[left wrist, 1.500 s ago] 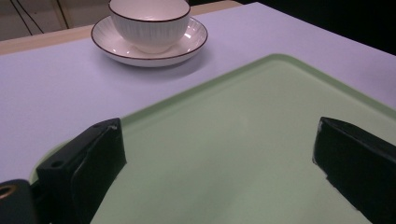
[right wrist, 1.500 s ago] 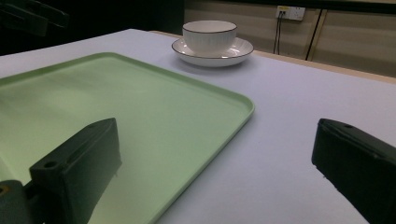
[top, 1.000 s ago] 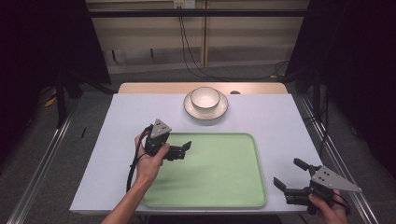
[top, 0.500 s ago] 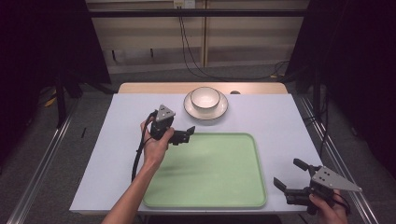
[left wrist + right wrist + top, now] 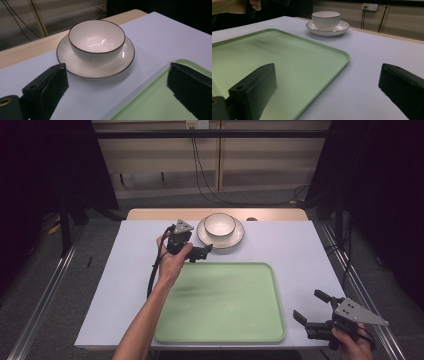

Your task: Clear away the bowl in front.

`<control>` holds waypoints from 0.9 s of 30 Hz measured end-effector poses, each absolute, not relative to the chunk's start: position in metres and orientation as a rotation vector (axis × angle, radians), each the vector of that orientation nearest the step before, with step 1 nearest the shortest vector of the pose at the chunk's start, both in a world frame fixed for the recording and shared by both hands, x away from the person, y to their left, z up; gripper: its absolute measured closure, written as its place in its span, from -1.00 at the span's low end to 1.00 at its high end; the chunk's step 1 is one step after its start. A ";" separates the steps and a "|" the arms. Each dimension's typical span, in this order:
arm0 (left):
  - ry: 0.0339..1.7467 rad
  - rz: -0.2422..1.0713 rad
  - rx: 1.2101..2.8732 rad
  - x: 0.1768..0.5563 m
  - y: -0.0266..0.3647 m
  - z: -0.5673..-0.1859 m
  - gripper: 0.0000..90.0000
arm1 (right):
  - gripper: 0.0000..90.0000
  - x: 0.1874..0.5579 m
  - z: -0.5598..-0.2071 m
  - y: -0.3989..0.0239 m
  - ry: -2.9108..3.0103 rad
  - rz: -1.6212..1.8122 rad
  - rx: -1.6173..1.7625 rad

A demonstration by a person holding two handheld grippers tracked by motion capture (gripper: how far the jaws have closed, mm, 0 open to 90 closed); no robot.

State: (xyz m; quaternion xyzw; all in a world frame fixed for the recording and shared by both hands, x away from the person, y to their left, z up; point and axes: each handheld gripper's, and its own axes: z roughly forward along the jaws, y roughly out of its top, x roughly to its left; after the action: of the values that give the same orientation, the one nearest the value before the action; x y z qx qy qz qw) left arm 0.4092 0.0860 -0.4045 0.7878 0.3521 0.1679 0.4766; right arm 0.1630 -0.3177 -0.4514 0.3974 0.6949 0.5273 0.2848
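Left gripper view, left tongs (image 5: 117,85) wide apart, empty, facing bowl (image 5: 96,40)

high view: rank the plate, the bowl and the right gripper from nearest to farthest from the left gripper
1. plate, rim just right of the left gripper
2. bowl, sitting on the plate, slightly farther back
3. right gripper, off the tray's near right corner

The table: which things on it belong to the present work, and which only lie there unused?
In the work: left gripper, open, reaching toward the bowl on its plate.
Lying about: green tray, unused; right gripper, open at the table's corner.
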 end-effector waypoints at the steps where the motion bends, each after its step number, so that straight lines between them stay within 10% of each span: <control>1: 0.860 0.410 1.925 0.409 0.086 -0.404 -0.93 | -0.97 0.163 -0.451 -0.318 1.861 1.411 1.060; 27: 0.948 0.444 1.973 0.466 0.054 -0.411 -0.85 | -0.98 0.162 -0.451 -0.319 1.854 1.427 1.059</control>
State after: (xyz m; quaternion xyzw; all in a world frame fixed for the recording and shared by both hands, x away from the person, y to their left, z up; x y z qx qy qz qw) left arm 0.4658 0.0536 -0.4107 0.7939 0.3814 0.1788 0.4385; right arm 0.1620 -0.3186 -0.4511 0.3956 0.6924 0.5329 0.2831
